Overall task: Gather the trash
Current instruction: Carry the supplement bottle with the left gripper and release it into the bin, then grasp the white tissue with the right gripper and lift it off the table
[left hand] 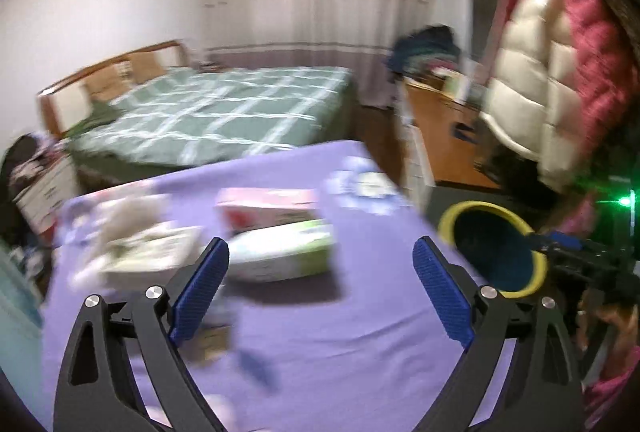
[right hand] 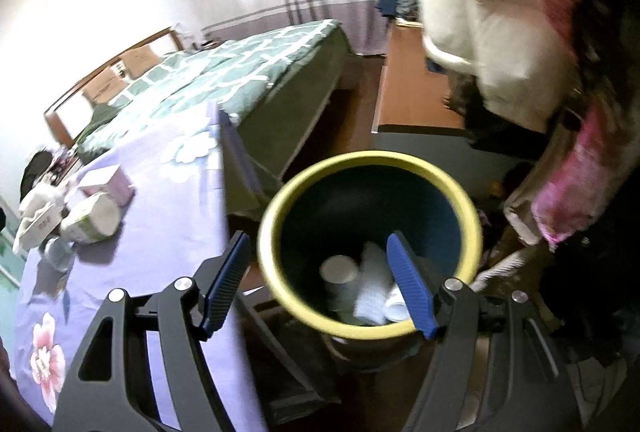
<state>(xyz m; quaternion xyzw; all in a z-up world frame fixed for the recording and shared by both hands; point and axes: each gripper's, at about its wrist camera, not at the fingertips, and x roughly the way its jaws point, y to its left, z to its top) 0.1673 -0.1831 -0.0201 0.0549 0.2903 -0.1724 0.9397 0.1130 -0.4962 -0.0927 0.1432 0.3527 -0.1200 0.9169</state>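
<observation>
A dark bin with a yellow rim [right hand: 370, 168] stands beside the purple-clothed table [right hand: 160, 232]. Inside it lie white paper cups [right hand: 339, 274] and crumpled white paper [right hand: 372, 288]. My right gripper [right hand: 320, 252] is open and empty right above the bin's near rim. My left gripper [left hand: 320, 256] is open and empty above the table [left hand: 360, 332], just short of a white and green pack [left hand: 280, 252]. A pink box [left hand: 268, 208] and a crumpled white wrapper [left hand: 140, 244] lie beyond it. The bin [left hand: 494, 244] shows at the right in the left wrist view.
A green checked bed [left hand: 224, 112] stands behind the table. A wooden desk [left hand: 444, 128] and hanging quilted coats [left hand: 560, 52] are to the right. On the table a clear plastic item [right hand: 58, 252] lies near the pack [right hand: 90, 218].
</observation>
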